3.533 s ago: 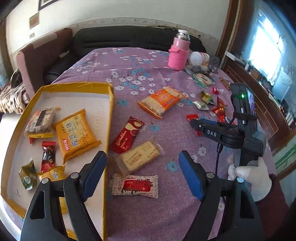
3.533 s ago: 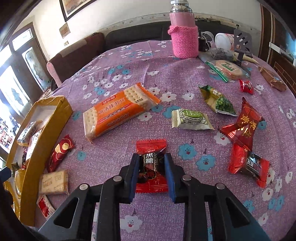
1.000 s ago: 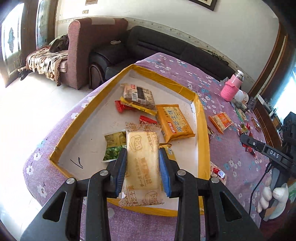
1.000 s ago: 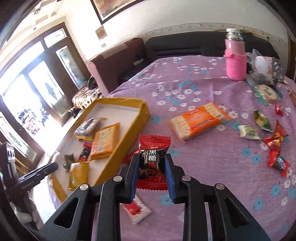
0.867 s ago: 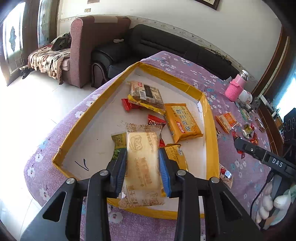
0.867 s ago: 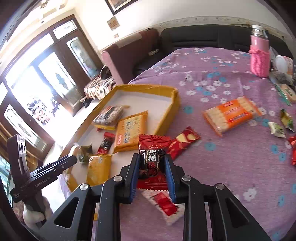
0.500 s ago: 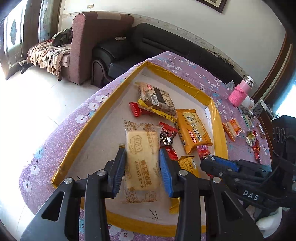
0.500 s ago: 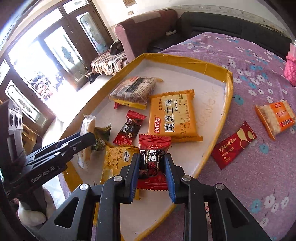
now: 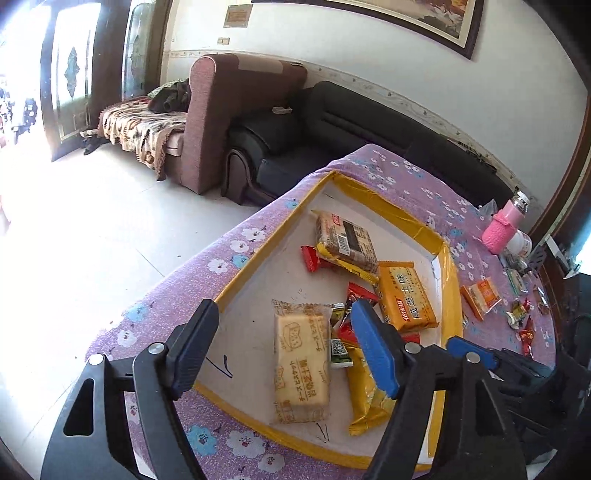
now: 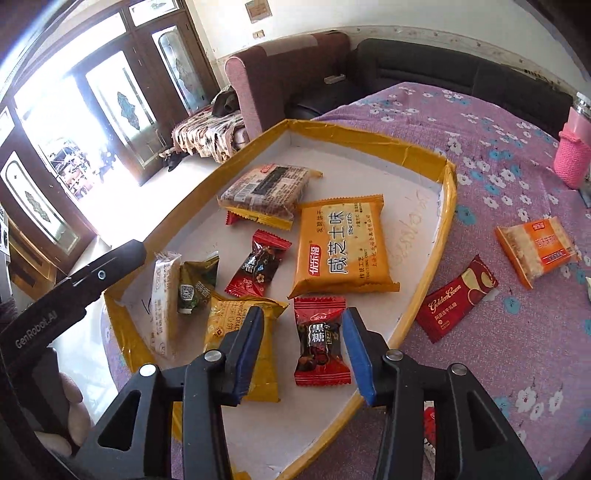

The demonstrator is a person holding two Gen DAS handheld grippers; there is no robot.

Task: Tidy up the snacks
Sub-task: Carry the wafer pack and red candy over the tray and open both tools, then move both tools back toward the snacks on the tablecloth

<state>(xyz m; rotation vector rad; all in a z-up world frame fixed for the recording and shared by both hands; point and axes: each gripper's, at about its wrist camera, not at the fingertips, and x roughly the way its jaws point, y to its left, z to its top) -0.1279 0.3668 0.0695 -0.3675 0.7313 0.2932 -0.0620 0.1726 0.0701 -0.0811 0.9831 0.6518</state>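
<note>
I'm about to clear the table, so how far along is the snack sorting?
Several packets lie in the yellow tray. Both grippers' fingers have just been opening, leaving the pale biscuit pack and red candy there. Left on the cloth: the orange crackers, the red wafer, small sweets.

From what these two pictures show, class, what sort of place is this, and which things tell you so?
Most likely a home living room. A black sofa and a maroon armchair stand along the wall behind a table with a purple floral cloth, and a framed picture hangs above.
</note>
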